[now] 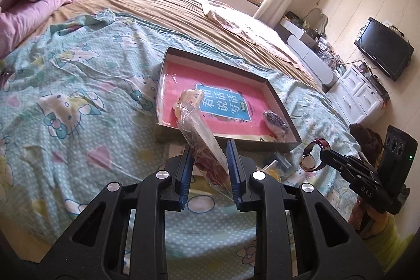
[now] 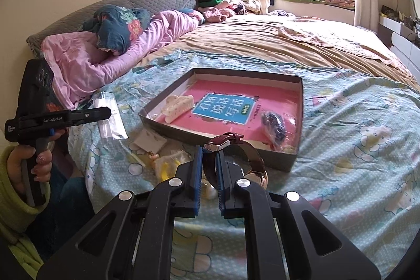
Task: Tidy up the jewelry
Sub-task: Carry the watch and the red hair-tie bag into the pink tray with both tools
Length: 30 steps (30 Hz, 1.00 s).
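Note:
My left gripper [image 1: 210, 148] is shut on a clear plastic bag with reddish jewelry [image 1: 207, 148], held just in front of the shallow box [image 1: 168, 62] with a pink book cover as its floor. In the box lie a cream hair claw [image 1: 187, 99] and a dark bagged piece [image 1: 275, 122]. My right gripper [image 2: 209, 151] is shut on a wristwatch with a dark red strap [image 2: 231, 141], near the box's front wall [image 2: 278, 162]. The watch also shows in the left wrist view [image 1: 311, 158]. The hair claw [image 2: 178, 104] and the dark bagged piece [image 2: 274, 126] show in the right wrist view too.
The box sits on a Hello Kitty sheet [image 1: 78, 101] over a large bed. Loose small packets [image 2: 168, 162] and a card [image 2: 149, 141] lie on the sheet before the box. Pink bedding [image 2: 105, 57] is piled at the headboard. A TV [image 1: 383, 46] and white drawers [image 1: 359, 93] stand beyond the bed.

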Tool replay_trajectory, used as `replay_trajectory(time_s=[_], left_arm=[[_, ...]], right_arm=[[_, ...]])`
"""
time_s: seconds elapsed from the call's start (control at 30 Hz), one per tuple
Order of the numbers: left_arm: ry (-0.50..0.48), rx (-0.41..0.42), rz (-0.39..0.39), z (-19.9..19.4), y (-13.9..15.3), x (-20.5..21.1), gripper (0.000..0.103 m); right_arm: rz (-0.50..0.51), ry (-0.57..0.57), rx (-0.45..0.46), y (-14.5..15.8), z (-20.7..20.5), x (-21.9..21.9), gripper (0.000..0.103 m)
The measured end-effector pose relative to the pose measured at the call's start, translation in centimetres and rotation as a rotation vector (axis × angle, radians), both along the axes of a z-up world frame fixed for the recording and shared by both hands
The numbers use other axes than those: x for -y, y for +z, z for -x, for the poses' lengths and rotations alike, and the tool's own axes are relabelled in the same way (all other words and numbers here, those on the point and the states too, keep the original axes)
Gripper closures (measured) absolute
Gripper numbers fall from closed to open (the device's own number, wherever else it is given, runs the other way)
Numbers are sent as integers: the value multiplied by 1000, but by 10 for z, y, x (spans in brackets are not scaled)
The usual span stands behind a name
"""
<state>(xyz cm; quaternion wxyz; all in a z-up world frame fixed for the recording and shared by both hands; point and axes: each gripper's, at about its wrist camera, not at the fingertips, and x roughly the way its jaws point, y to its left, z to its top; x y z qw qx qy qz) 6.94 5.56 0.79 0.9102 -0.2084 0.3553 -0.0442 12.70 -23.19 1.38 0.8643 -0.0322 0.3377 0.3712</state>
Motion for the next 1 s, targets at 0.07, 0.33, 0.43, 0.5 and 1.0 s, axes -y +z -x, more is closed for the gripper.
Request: replay_trajectory(time_s=[0.07, 0.33, 0.43, 0.5, 1.0], left_arm=[[9, 2, 3, -2, 0, -4, 86], [23, 2, 9, -17, 0, -12, 86], [23, -3, 4, -26, 0, -12, 86], [21, -7, -3, -33, -1, -11, 86], [-13, -25, -86, -89, -7, 11, 85]], right_arm=[[-14, 10, -8, 0, -5, -8, 94], [-77, 18, -69, -2, -29, -26, 94], [-108, 11, -105, -5, -41, -30, 94], [-133, 0, -137, -7, -51, -30, 94], [-164, -65, -166, -13, -92, -27, 94]])
